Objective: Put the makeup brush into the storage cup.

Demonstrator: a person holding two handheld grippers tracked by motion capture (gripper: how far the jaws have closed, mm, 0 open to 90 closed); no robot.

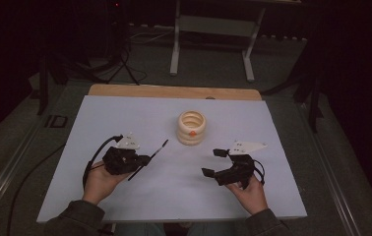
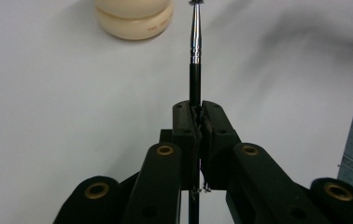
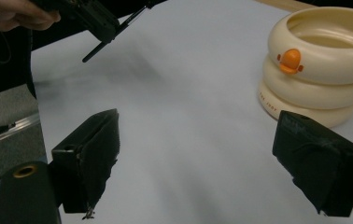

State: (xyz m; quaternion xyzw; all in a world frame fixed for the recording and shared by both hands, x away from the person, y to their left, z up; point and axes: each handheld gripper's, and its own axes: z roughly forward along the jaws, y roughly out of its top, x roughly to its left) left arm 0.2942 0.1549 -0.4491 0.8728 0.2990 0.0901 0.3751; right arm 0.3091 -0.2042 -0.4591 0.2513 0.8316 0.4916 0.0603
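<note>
On the pale blue table top (image 1: 125,196) the person's left gripper (image 1: 146,160) sits at about eight o'clock from the middle of the surface, and its jaws are clenched on a thin black brush (image 1: 150,158) with a silver collar. In the high view the brush runs slantwise through the jaws, its bristle end pointing toward one o'clock, in the direction of the cream holder (image 1: 191,127), and its bare handle end sticking out toward seven o'clock. The left gripper view shows the same grip from close by: the left gripper (image 2: 196,116) has its two black jaws pressed together on the dark handle, and the brush (image 2: 195,42) rises straight to twelve o'clock, with the silver collar above the jaws and the holder (image 2: 134,21) at about eleven o'clock, apart from the brush tip. The holder is a stack of rounded cream rings with a small orange mark on its side, and it stands at about twelve o'clock on the table, near the far edge. The right gripper (image 1: 215,162) is at about four o'clock, its jaws spread wide with nothing between them. In the right gripper view the right gripper (image 3: 195,140) looks across bare table, with the holder (image 3: 319,60) at two o'clock just beyond the right jaw and the brush (image 3: 114,32) at eleven o'clock, well apart.
</note>
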